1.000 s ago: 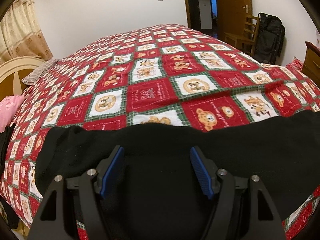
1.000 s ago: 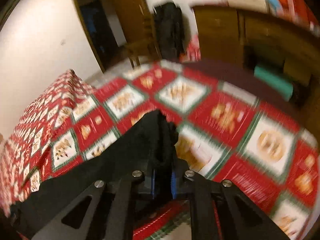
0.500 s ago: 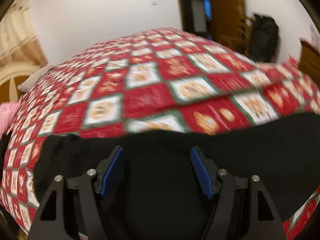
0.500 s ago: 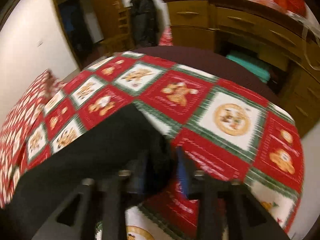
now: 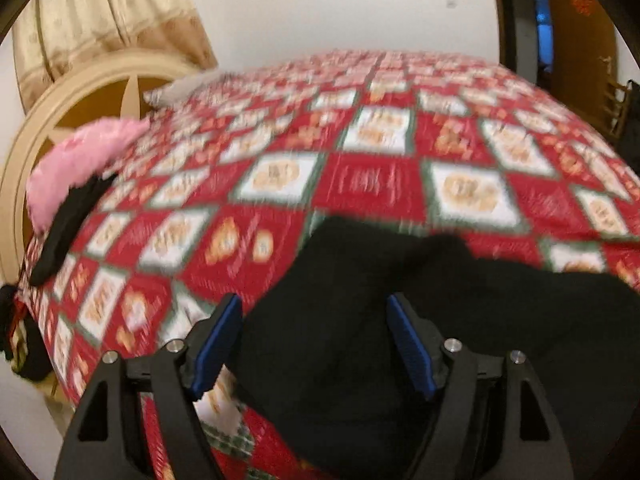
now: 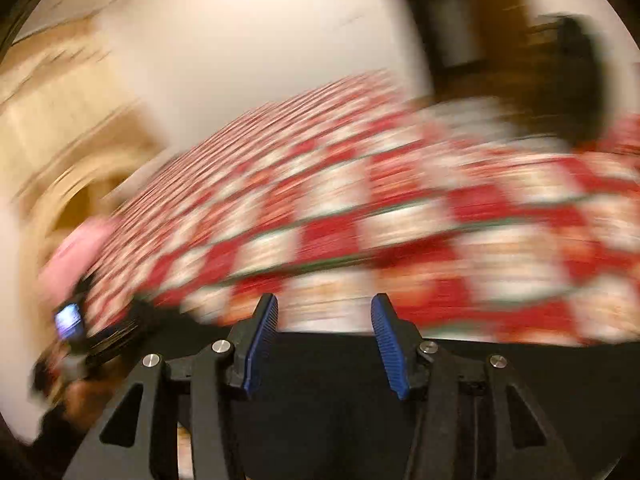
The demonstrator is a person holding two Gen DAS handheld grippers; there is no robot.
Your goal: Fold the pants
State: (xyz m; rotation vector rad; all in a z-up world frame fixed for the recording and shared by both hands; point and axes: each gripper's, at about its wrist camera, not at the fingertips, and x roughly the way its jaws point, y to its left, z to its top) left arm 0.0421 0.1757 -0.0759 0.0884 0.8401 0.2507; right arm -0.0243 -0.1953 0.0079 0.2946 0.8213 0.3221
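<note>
– So where are the black pants (image 5: pixel 360 320)?
– Bunched on the quilted bed (image 5: pixel 372 184) near its front edge, under the left gripper (image 5: pixel 314 346), whose jaws have just widened, holding nothing.
– And the right gripper (image 6: pixel 324 344)?
– Tilted downward over the pants (image 6: pixel 336 400), jaws having just opened, nothing gripped.

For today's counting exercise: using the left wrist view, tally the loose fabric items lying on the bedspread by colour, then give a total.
Black: 2, the pants and a black garment by the headboard.
Pink: 1, a fluffy pink item.
Total: 3
</note>
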